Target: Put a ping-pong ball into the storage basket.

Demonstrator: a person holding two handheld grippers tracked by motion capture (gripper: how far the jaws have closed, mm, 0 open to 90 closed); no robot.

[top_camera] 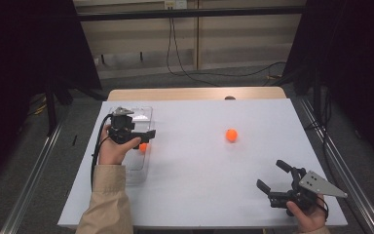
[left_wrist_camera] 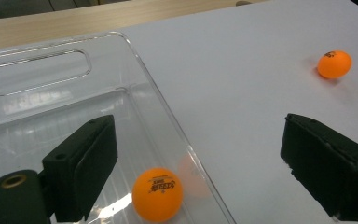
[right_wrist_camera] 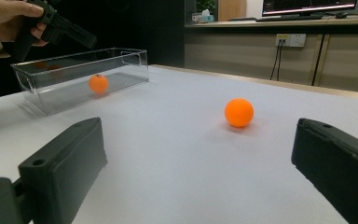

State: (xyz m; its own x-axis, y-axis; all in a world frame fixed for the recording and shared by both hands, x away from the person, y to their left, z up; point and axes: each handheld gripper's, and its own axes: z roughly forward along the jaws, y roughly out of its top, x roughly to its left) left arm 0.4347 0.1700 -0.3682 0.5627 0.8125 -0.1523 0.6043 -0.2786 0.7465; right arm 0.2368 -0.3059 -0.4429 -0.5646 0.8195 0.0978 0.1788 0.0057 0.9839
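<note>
One orange ball (left_wrist_camera: pixel 157 194) is seen lying on the floor of the clear bin (left_wrist_camera: pixel 51 74), close to its right wall, at the table's (top_camera: pixel 199 165) left side. Above the bin the left gripper (top_camera: pixel 146 134) is held with jaws wide and nothing between them. A second ball (top_camera: pixel 231 135) rests on the open table, well apart. The right gripper (top_camera: pixel 272 175) is held near the front right corner, jaws wide and empty.

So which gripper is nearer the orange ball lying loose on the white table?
Right. The right gripper sits open toward the table's near edge; the left gripper hangs over the clear plastic bin, farther from that ball.
</note>
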